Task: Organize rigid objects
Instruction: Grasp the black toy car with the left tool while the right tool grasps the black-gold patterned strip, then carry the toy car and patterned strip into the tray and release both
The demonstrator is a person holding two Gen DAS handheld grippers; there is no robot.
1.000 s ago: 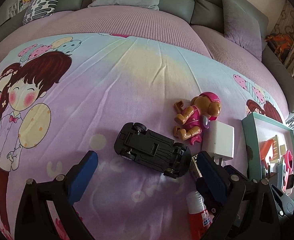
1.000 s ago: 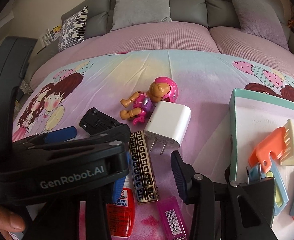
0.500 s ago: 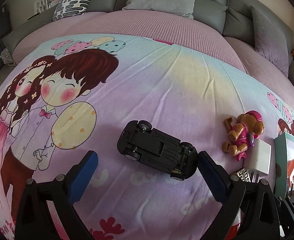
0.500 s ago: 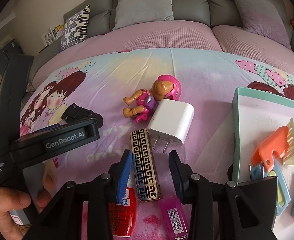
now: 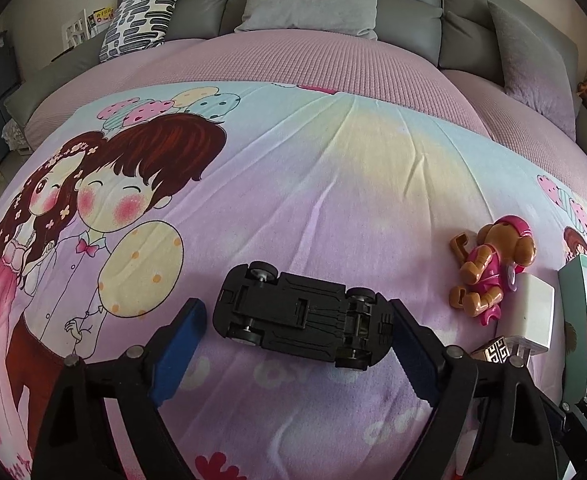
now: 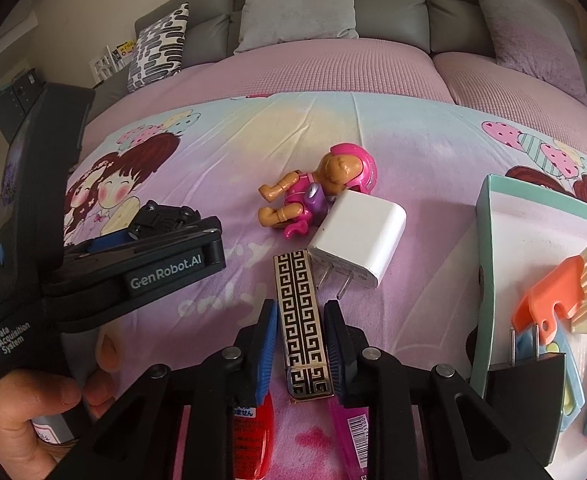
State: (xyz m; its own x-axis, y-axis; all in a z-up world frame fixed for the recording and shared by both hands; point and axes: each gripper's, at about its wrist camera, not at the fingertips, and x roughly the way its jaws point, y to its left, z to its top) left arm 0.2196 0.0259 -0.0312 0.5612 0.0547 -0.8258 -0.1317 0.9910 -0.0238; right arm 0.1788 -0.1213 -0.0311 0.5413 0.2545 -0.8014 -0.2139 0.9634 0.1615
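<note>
A black toy car (image 5: 301,316) lies upside down on the cartoon bedsheet, between the open fingers of my left gripper (image 5: 293,344); its right end touches the right finger. My right gripper (image 6: 299,344) has its fingers close on both sides of a black-and-gold patterned bar (image 6: 302,320); it looks gripped. A white charger plug (image 6: 359,240) and a pink-helmeted toy dog (image 6: 317,196) lie just beyond the bar. The car also shows in the right wrist view (image 6: 161,216).
A teal-rimmed tray (image 6: 489,264) at the right holds several coloured combs and clips, plus a black plug (image 6: 529,384). A red tube (image 6: 253,436) and a pink barcoded item (image 6: 353,432) lie under the right gripper. Sofa cushions stand behind.
The left gripper has moved left and centred on the car. The right gripper has narrowed from wide open onto the patterned bar.
</note>
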